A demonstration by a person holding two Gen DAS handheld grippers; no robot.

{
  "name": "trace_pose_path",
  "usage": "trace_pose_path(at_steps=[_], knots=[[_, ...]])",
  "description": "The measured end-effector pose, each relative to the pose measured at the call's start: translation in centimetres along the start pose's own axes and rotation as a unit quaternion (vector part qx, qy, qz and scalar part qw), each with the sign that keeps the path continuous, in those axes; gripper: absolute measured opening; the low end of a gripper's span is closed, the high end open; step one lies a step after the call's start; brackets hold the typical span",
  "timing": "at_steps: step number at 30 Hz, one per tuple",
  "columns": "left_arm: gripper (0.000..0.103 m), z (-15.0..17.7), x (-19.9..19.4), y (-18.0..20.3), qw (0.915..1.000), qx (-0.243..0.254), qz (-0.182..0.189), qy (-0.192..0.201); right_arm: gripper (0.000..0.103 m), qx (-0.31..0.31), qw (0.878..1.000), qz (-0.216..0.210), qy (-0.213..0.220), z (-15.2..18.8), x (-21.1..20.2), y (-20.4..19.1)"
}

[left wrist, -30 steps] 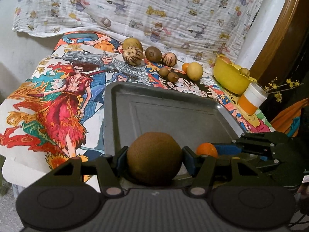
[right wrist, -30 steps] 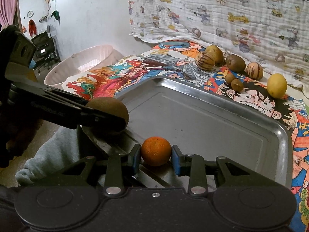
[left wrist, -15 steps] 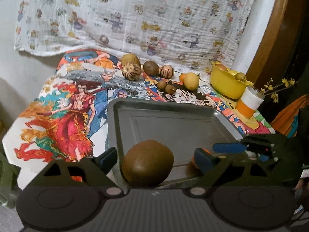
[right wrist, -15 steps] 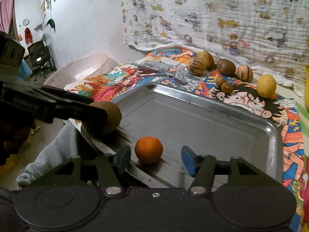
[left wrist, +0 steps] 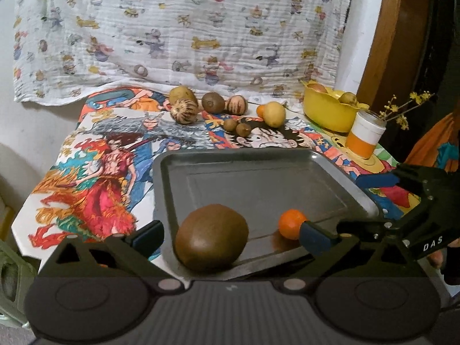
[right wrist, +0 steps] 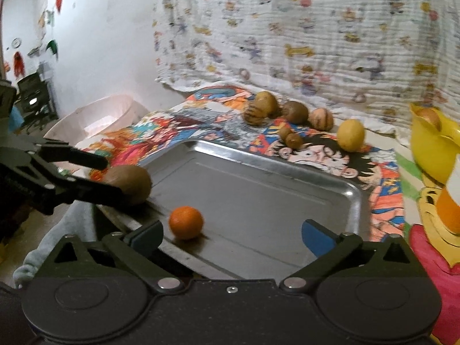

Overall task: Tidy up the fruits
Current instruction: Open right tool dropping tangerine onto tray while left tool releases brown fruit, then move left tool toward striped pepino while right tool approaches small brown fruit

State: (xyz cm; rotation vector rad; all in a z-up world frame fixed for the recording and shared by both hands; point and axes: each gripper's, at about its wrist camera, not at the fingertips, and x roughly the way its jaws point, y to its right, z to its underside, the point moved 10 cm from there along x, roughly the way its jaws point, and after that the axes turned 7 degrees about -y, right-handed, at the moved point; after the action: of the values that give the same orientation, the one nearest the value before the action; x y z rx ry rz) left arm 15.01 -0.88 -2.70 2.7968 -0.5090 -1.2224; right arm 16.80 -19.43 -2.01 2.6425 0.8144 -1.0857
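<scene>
Both claws have just been opening and are now wide apart, nothing gripped: left claw [left wrist: 230, 234], right claw [right wrist: 231, 234]. Brown kiwi [left wrist: 211, 237] and orange [right wrist: 186, 222] sit loose on the metal tray's [left wrist: 258, 178] near edge, kiwi between the left jaws untouched.

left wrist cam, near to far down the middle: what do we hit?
Big brown kiwi at the tray's near edge → bare metal tray → pair of small kiwis on the cartoon cloth → kiwi in the back row → hanging printed cloth.

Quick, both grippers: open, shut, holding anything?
Left gripper: open, jaws just opened; brown fruit lies free on the tray.
Right gripper: open, jaws just opened; orange released.
</scene>
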Motion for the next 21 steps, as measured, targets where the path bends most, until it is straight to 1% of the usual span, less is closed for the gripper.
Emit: trace_pose_path(at_steps=[5,11,15,21], knots=[[0.102,-1.1,0.6,1.0,0.9998,0.015,0.007,-0.007,0.102,0.018,1.000,0.021,0.002,-0.2,-0.3,2.1],[0.102,-2.9,2.1,1.9,0.9994,0.012,0.020,-0.024,0.102,0.025,0.998,0.049,0.006,-1.0,-0.2,4.8],[0.102,-4.5,3.0,2.1,0.9992,0.007,0.025,-0.031,0.102,0.029,0.998,0.060,0.009,-2.3,0.1,6.6],[0.102,-7.7,4.7,1.6,0.9989,0.001,0.021,-0.043,0.102,0.020,0.998,0.067,0.012,-4.8,1.0,8.6]])
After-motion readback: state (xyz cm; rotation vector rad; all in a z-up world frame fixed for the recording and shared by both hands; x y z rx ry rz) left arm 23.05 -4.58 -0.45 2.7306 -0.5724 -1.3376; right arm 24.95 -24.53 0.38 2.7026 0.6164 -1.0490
